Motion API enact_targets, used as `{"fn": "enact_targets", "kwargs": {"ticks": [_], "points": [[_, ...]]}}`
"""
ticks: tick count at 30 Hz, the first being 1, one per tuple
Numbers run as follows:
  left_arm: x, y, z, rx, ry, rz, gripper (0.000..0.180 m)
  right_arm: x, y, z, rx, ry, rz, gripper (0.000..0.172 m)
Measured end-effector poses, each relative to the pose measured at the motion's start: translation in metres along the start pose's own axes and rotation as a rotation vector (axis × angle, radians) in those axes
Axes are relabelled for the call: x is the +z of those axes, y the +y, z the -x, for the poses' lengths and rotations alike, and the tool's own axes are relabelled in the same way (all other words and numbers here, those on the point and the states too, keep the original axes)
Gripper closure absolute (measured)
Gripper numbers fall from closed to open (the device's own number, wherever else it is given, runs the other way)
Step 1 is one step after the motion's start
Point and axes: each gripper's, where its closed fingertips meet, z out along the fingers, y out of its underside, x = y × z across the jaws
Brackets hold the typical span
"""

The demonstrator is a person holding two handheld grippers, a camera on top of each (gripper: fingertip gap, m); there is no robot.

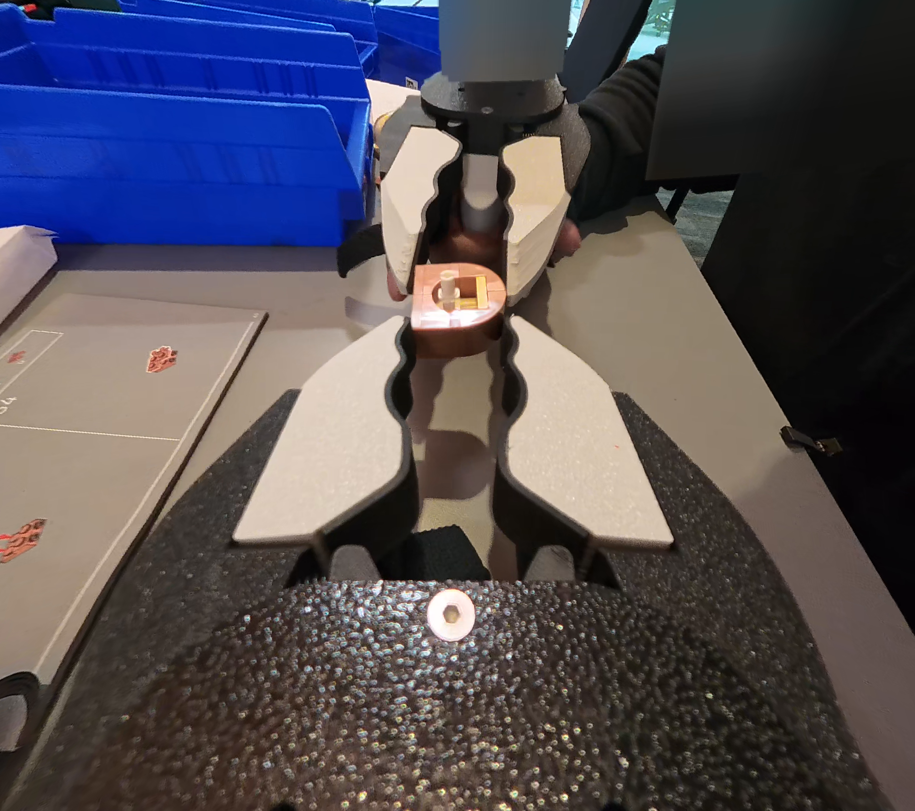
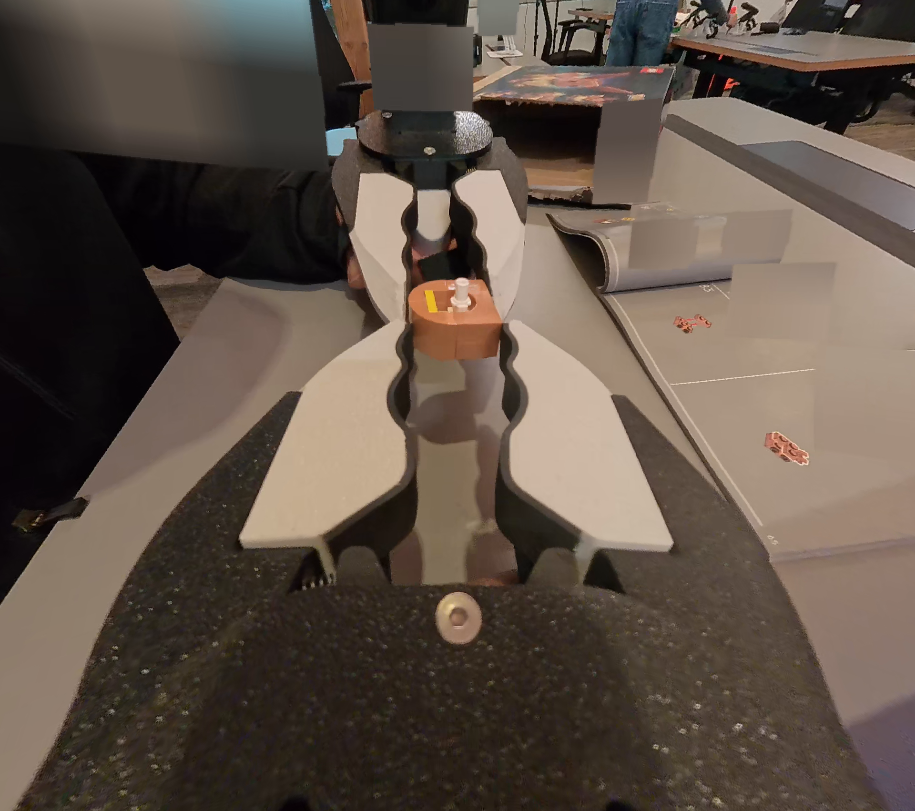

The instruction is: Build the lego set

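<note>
Together, the left gripper (image 1: 455, 336) and right gripper (image 2: 455, 336) clamp one brown brick block (image 1: 458, 317) from opposite ends, lifted above the grey bench (image 1: 643, 341) near its edge, white peg (image 2: 463, 292) upright.

A grey table (image 1: 619, 292) carries everything. On it, in the left wrist view, stand blue plastic bins (image 1: 173, 134) in a row along the far side, with a flat grey instruction sheet (image 1: 114, 416) printed with small brick drawings lying in front of them and a white box corner (image 1: 20, 257) at the left edge. In the right wrist view an open, curled grey booklet (image 2: 658, 257) lies on the table, with a torn-open cardboard box (image 2: 569, 114) behind it.
</note>
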Motion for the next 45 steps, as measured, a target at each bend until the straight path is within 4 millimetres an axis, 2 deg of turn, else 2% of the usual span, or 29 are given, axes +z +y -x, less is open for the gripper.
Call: {"fn": "enact_targets", "kwargs": {"ticks": [3, 14, 31, 34, 39, 42, 45], "points": [[-0.002, -0.004, 0.000, -0.002, -0.002, -0.027, 0.148, 0.001, 0.004, 0.001, -0.011, 0.000, 0.019, 0.134], [0.001, 0.000, -0.001, 0.040, -0.020, 0.005, 0.148, 0.000, 0.005, 0.002, -0.014, -0.002, 0.029, 0.139], [0.000, -0.004, -0.006, 0.149, -0.039, 0.007, 0.148, -0.002, 0.001, 0.007, -0.156, 0.018, 0.021, 0.139], [0.000, -0.005, -0.004, 0.054, -0.021, -0.004, 0.148, -0.005, -0.004, 0.002, -0.220, 0.062, 0.004, 0.136], [-0.006, -0.001, 0.008, -0.244, 0.022, -0.029, 0.148, -0.012, -0.012, -0.006, -0.480, 0.203, -0.019, 0.131], [-0.004, 0.006, 0.006, -0.389, 0.077, -0.007, 0.147, -0.006, -0.004, -0.005, -0.622, 0.239, 0.044, 0.131], [-0.002, 0.007, 0.001, -0.455, 0.124, -0.001, 0.147, 0.001, 0.005, -0.002, -0.693, 0.236, 0.093, 0.133]]}}
